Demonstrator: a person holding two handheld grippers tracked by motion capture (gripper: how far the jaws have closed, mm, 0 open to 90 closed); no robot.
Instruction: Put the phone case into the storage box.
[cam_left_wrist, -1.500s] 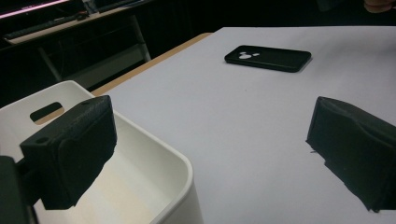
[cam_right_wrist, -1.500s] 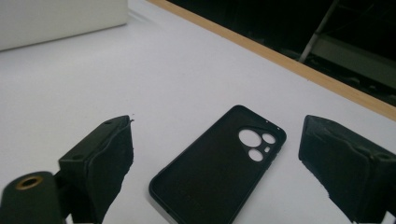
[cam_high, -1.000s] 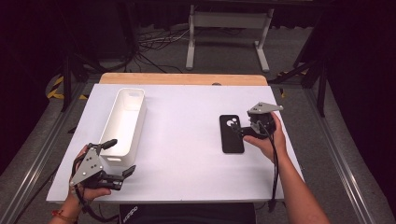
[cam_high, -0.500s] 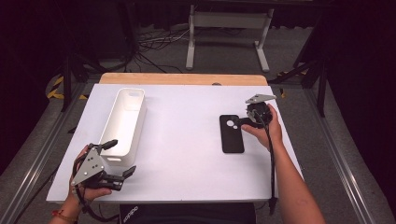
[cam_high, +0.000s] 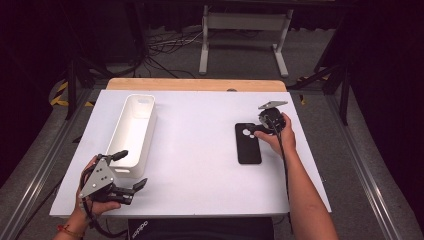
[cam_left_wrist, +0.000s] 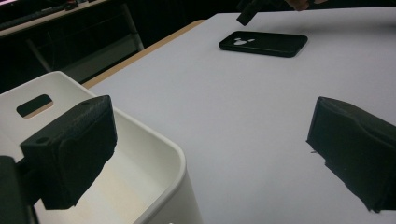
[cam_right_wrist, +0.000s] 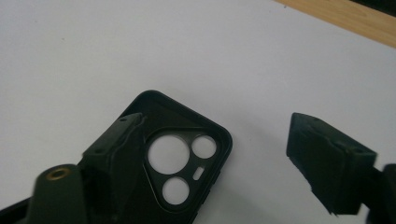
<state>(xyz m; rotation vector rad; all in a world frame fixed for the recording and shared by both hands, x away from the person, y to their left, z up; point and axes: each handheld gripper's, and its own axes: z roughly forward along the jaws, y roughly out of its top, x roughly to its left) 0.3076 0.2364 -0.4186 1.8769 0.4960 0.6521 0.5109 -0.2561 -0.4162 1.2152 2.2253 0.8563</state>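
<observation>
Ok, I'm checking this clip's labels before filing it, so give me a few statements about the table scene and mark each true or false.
1. The black phone case lies flat on the white table, its camera cutouts showing. True.
2. The phone case is inside the white bin. False: the case lies on the table, well to the right of the bin.
3. The right gripper is at the case's camera end, jaws spread and not clamped on it. True.
4. The left gripper holds the bin by its rim. False: its jaws stand open beside the bin's near end, with nothing between them.
5. The bin holds several items. False: what shows of its inside is bare.
</observation>
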